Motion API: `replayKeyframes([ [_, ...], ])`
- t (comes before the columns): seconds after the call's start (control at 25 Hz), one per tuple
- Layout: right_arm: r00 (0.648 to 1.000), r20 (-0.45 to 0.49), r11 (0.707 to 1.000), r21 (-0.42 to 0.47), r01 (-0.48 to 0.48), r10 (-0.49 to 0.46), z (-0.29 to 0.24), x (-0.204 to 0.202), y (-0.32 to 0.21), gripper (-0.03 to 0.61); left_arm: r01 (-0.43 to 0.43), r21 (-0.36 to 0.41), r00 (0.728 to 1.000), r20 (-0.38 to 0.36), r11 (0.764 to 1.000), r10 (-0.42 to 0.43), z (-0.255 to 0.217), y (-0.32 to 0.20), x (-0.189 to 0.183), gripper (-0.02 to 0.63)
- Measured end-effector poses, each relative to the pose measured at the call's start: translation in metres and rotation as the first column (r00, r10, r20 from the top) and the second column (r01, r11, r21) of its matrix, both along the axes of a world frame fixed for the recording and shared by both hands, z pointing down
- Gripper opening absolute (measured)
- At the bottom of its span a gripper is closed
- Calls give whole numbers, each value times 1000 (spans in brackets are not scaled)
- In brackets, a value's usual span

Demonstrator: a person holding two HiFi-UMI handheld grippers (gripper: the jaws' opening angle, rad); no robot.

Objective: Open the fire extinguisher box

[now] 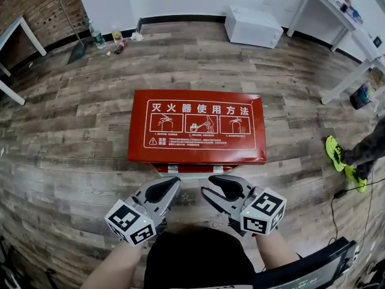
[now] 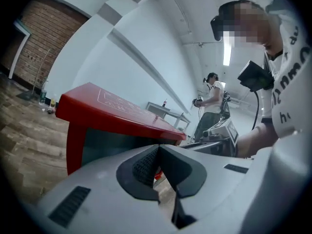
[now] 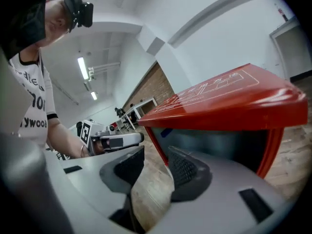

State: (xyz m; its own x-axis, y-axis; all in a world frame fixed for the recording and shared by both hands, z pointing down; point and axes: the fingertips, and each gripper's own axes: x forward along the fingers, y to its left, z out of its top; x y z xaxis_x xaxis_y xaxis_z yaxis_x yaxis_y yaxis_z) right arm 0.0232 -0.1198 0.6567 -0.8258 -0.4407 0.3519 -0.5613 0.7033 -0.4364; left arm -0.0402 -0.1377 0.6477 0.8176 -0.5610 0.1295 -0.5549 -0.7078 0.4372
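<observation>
A red fire extinguisher box (image 1: 197, 127) stands on the wooden floor, its lid printed with white instruction pictures and lying down. Two metal latches (image 1: 173, 169) show on its near front edge. My left gripper (image 1: 173, 183) hovers just in front of that edge at the left, jaws shut with nothing between them. In the left gripper view the left gripper (image 2: 157, 151) points at the box (image 2: 112, 112) and its dark front pane. My right gripper (image 1: 212, 184) sits beside it at the right, open and empty. In the right gripper view the right gripper (image 3: 156, 156) faces the box (image 3: 229, 95) close ahead.
A white cabinet (image 1: 252, 26) stands at the back wall, white tables (image 1: 328, 8) at the right. Bottles (image 1: 96, 36) stand near the brick wall. A person's green shoes (image 1: 334, 151) and a cable (image 1: 344, 191) lie right of the box. Another person (image 2: 210, 104) stands farther off.
</observation>
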Motion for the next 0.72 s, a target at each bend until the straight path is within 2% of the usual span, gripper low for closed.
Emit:
replayKeyframes([
  [0.08,999,34,999,32,5,-6,9,-4,-8,149,-18,46,999,-44,999,20,5,-9,2,3],
  [0.24,999,41,994,109,-1,-4,23,-6,-19,155,-35,115,992,-117,993,48,11,-19,6,3],
  [0.48,996,84,973,228,-40,21,25,0,-39,155,21,198,985,-172,980,14,20,-37,0,6],
  [0.56,991,132,969,239,-66,35,23,2,-44,155,29,208,985,-175,978,8,25,-40,-2,36],
  [0.64,981,186,966,242,-94,49,19,4,-49,155,28,212,983,-181,977,11,27,-42,-1,113],
  [0.72,970,235,964,241,-115,57,13,6,-50,155,22,208,980,-199,978,20,25,-41,0,126],
])
